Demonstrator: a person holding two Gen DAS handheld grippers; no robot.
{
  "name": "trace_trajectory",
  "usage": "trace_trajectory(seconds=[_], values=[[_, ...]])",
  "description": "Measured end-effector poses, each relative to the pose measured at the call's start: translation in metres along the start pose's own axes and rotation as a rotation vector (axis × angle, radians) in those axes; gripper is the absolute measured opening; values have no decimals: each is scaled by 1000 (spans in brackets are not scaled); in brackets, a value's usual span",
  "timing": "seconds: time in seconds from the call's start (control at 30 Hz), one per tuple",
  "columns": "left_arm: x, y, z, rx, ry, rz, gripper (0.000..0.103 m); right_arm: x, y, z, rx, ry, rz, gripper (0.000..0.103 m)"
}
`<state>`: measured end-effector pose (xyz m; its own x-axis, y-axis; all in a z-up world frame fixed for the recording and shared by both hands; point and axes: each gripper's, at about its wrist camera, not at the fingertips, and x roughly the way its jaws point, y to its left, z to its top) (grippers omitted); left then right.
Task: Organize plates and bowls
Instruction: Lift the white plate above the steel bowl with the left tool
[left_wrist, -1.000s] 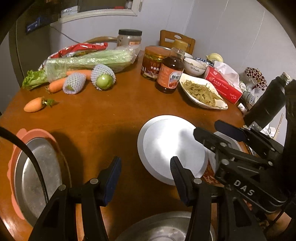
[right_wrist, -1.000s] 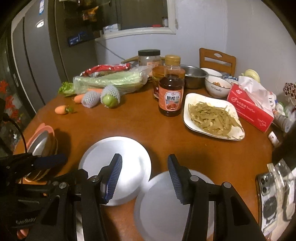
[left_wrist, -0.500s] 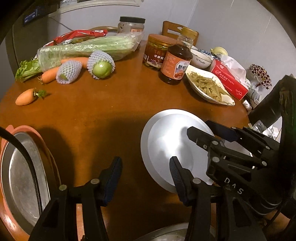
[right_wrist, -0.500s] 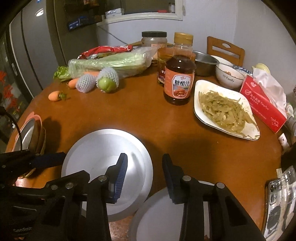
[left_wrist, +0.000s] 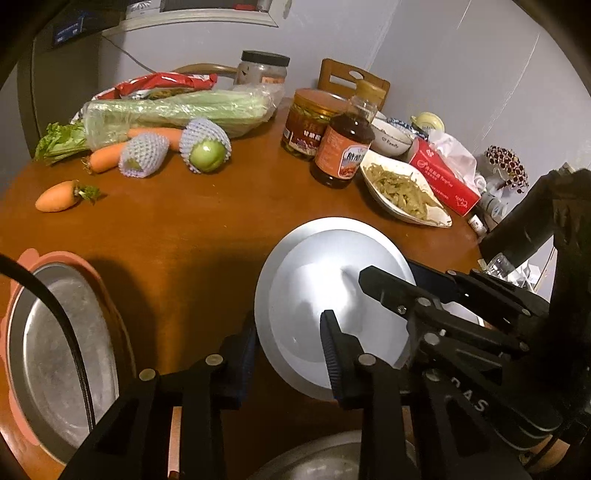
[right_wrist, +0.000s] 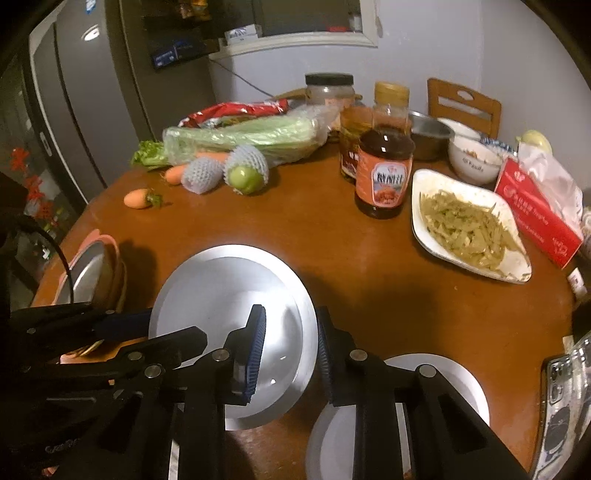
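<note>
Silver plate (left_wrist: 317, 295) is lying on the brown tabletop (left_wrist: 177, 236) in the left wrist view, and the left tool (left_wrist: 288, 343) has just been closing across its near-left rim, one finger outside the edge and one over the dish, apparently clamping it. In the right wrist view, the right tool (right_wrist: 290, 343) has likewise been narrowing onto the same plate's right rim, gripping it. A second plate (right_wrist: 458, 384) is sitting just beside. Both tools seem readied for a lift.
</note>
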<state>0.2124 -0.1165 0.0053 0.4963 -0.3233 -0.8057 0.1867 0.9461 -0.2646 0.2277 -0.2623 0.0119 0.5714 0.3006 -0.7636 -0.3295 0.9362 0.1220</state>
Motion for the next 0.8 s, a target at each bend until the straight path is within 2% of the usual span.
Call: trace_trajectory(seconds=[0.4, 0.8], values=[[-40, -1, -15, 13, -64, 5, 32, -39, 25, -5, -26, -67, 2, 28], [-72, -5, -41, 28, -107, 9, 32, -73, 46, -25, -36, -118, 4, 28]])
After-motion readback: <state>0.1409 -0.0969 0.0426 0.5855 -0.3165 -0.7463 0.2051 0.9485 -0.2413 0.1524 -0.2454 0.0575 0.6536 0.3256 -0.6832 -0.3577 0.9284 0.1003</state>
